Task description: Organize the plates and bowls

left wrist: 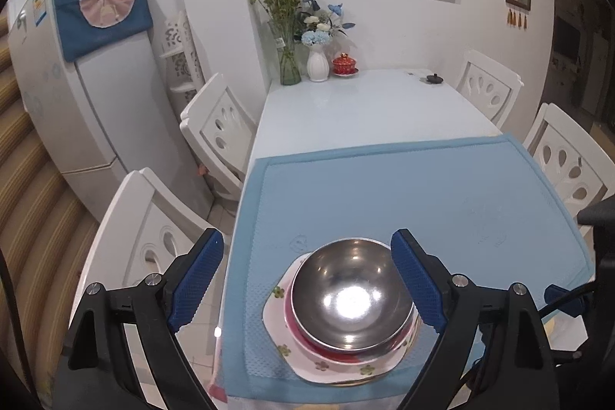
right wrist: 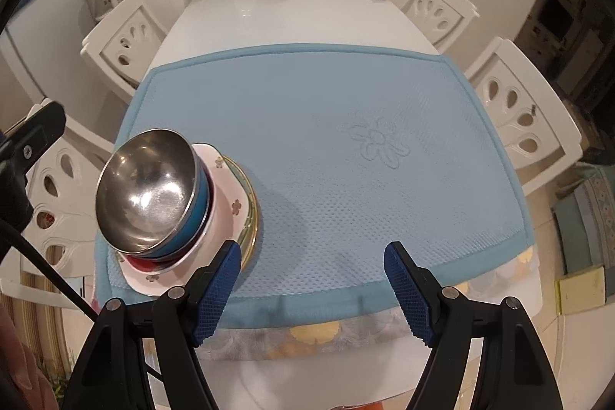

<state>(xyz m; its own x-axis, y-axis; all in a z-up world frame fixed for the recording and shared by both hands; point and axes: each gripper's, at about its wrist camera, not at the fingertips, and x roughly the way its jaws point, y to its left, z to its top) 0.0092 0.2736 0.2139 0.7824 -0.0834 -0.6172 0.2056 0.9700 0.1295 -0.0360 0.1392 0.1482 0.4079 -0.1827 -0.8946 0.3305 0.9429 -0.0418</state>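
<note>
A steel bowl [left wrist: 351,294] sits on top of a stack: under it a red dish [left wrist: 307,340] and a white flowered plate [left wrist: 338,365], on the blue mat [left wrist: 442,202]. My left gripper [left wrist: 307,283] is open above the stack, its right finger close to the bowl's rim. In the right wrist view the stack stands at the left: steel bowl [right wrist: 148,194], a blue bowl [right wrist: 196,217], a red dish [right wrist: 142,264], white flowered plate [right wrist: 226,194], and a gold-rimmed plate [right wrist: 250,210] at the bottom. My right gripper [right wrist: 309,289] is open and empty over the mat's front edge.
The white table [right wrist: 288,14] carries a glass vase [left wrist: 289,64], a white vase [left wrist: 317,64], a red lidded cup [left wrist: 344,64] and a small black lid [left wrist: 434,78] at its far end. White chairs [left wrist: 219,125] stand on both sides. A fridge [left wrist: 69,94] stands at the left.
</note>
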